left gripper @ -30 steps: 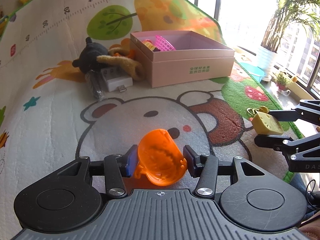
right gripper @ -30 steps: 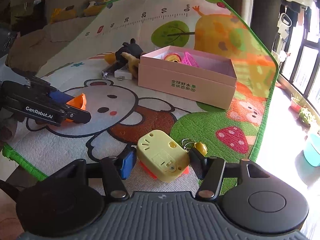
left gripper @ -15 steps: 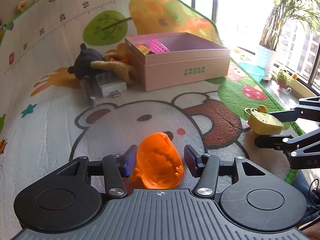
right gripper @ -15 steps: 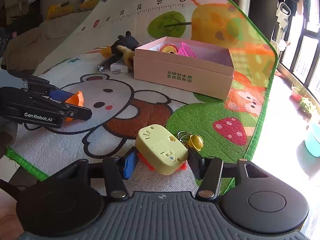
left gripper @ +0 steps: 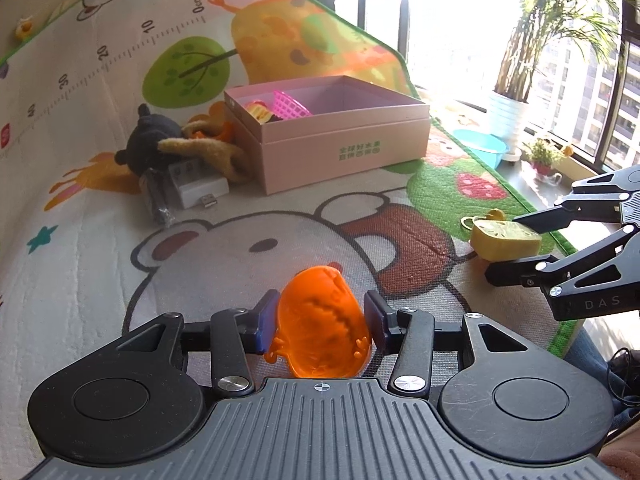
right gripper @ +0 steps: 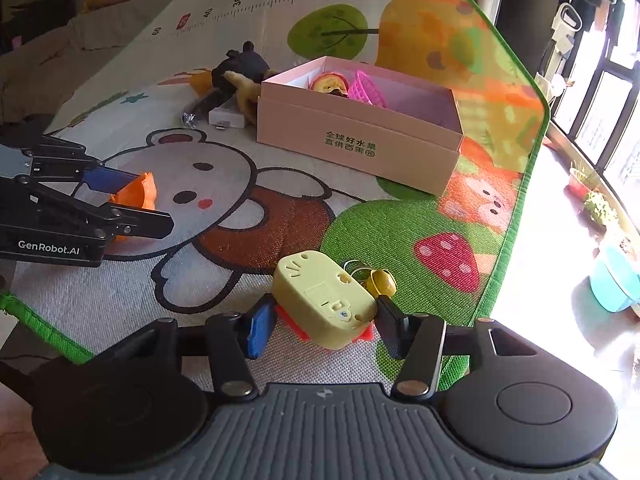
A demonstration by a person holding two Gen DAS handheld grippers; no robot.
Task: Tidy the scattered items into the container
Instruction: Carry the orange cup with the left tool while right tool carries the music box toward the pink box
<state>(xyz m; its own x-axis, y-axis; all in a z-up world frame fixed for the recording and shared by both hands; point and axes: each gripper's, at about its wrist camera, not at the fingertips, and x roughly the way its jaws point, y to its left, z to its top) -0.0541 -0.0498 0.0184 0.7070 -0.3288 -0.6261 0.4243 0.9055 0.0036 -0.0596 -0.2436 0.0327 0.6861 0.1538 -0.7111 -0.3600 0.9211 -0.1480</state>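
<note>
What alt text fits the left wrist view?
The left gripper pinches an orange toy above a cartoon play mat. Beyond sits an open pink box; at right, the right gripper holds a yellow toy.

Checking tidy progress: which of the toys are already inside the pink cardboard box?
The pink plastic basket and the round yellow-red toy beside it; every other toy is outside the pink cardboard box.

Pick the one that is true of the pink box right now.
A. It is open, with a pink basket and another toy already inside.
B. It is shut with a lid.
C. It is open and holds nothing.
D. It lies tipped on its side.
A: the pink box stands upright and open, with a pink basket and a round yellow-and-red toy inside at one end.
</note>
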